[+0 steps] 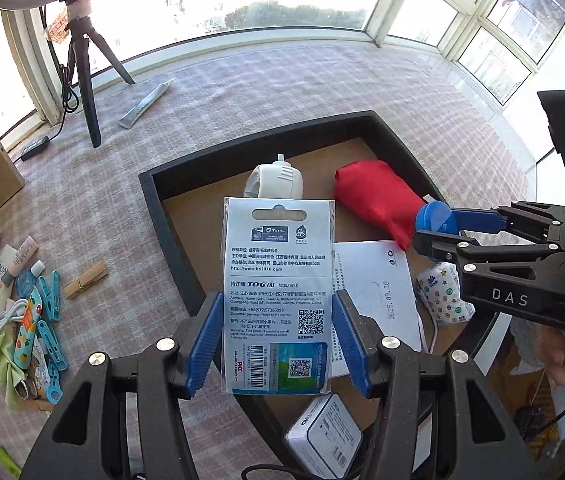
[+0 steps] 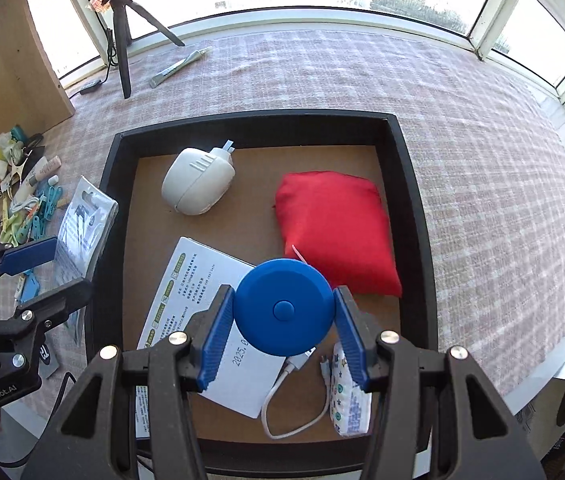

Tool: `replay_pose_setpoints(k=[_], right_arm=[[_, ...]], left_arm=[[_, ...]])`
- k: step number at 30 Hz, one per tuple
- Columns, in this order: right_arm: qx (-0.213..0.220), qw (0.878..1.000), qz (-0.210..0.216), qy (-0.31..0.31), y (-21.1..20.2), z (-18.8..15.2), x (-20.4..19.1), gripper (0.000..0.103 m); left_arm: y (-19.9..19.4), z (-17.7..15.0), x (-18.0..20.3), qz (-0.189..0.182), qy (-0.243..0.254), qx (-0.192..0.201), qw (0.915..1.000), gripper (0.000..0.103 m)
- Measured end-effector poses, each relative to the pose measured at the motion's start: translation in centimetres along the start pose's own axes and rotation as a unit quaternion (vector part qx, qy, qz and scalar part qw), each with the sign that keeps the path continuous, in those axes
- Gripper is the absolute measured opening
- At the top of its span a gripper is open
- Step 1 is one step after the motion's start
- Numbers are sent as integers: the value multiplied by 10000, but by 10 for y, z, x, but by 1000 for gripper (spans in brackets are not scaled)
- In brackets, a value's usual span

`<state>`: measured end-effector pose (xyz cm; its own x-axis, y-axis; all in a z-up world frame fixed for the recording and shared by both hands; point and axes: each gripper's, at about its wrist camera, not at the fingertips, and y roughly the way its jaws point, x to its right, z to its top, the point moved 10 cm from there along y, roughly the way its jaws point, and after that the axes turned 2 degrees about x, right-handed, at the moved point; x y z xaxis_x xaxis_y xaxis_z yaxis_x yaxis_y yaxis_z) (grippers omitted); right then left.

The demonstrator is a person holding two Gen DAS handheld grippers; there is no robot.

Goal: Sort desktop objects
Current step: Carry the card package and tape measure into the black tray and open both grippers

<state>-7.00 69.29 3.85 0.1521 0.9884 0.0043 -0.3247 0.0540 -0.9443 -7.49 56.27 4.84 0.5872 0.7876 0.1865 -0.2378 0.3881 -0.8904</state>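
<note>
Right, a flat carded packet [image 1: 278, 292] is gripped between the blue pads of the left gripper [image 1: 278, 340], held upright, its pale blue back printed with text, a QR code and a barcode, and a hang slot cut near the top. Beyond and below its tip, the black-rimmed tray [image 1: 170, 216] with a brown floor is seen.

Over at the right gripper [image 2: 282, 320], a round blue disc [image 2: 282, 308] with a small centre button is clamped edge to edge between the pads. It is held above the tray, over a white printed sheet [image 2: 194, 280]. Ahead of the fingers a red fabric pouch [image 2: 334, 228] is lying, and further ahead to the left a white moulded gadget [image 2: 198, 186]. Just under the right finger a star-patterned tissue pack [image 2: 352, 404] and a white cable [image 2: 282, 400] are resting.
</note>
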Motion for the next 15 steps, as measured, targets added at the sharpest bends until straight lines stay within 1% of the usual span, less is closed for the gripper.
replay_pose_setpoints(k=[4, 6, 7, 8, 9, 11, 15], right_arm=[[-4, 9999, -35, 125, -2, -5, 19, 49], [32, 9999, 32, 142, -4, -6, 22, 49], [55, 9999, 69, 136, -5, -6, 23, 50], [63, 9999, 21, 148, -6, -6, 25, 56], [94, 9998, -50, 166, -7, -5, 28, 60], [147, 9997, -63, 181, -10, -4, 30, 60], [161, 9997, 1, 168, -12, -1, 27, 60]], left_arm=[[5, 5, 15, -36, 107, -9, 9999, 53], [6, 7, 22, -126, 153, -12, 9998, 55], [6, 7, 25, -140, 159, -44, 9998, 64], [6, 7, 25, -106, 143, -67, 9998, 73], [6, 8, 26, -80, 138, -48, 9999, 73], [5, 8, 24, 0, 156, -12, 9999, 73], [3, 3, 18, 44, 118, -37, 9999, 71]])
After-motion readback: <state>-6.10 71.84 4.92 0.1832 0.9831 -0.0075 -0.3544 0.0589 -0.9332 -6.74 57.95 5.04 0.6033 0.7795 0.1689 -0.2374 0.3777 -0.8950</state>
